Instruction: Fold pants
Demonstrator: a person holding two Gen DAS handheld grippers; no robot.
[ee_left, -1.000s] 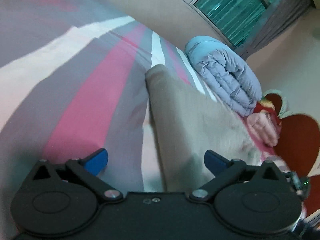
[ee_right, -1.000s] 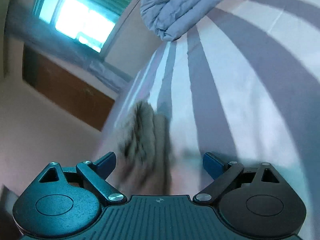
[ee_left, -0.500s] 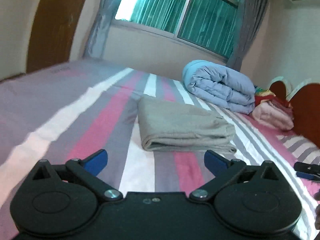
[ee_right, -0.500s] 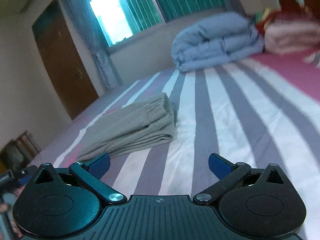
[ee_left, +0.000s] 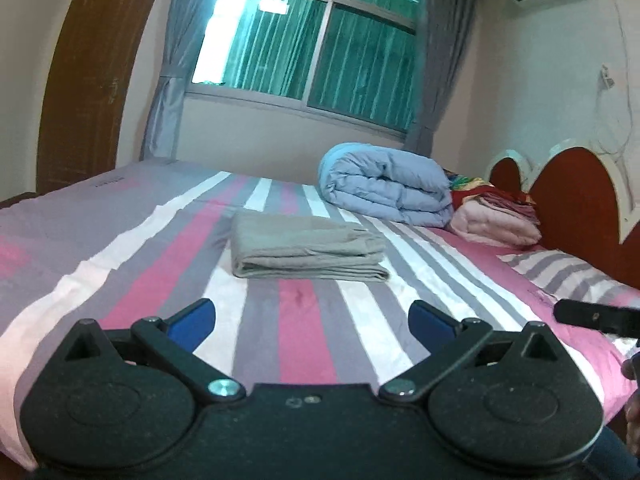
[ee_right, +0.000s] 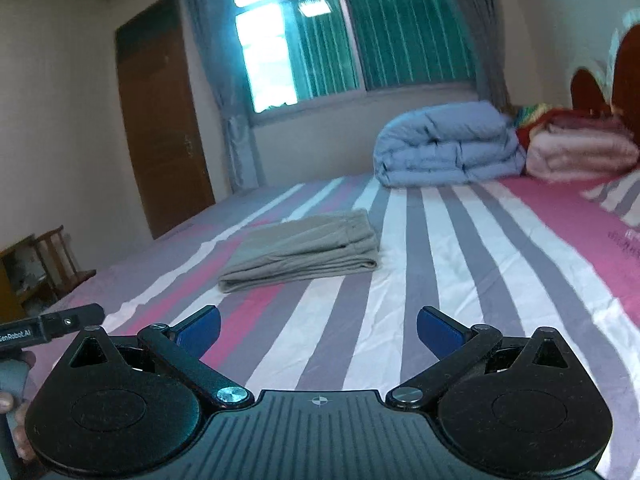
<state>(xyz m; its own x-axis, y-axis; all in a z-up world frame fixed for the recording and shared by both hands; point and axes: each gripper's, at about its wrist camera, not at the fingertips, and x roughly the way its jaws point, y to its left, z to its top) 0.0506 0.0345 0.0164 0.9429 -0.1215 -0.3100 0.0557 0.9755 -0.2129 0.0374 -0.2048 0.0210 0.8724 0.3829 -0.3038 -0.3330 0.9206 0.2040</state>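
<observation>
The pants (ee_left: 308,250) lie folded in a neat stack on the striped bed (ee_left: 304,340), at twelve o'clock from the left gripper (ee_left: 312,320) and eleven o'clock from the right gripper (ee_right: 318,328), both spread apart and empty, so the folding looks finished with nothing left to grasp.

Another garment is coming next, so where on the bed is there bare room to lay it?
Free: the striped bedspread between the folded pants and the grippers, and the wide patch right of the pants. Crowded: the headboard end, with the blue duvet, pink blankets and pillow.
</observation>
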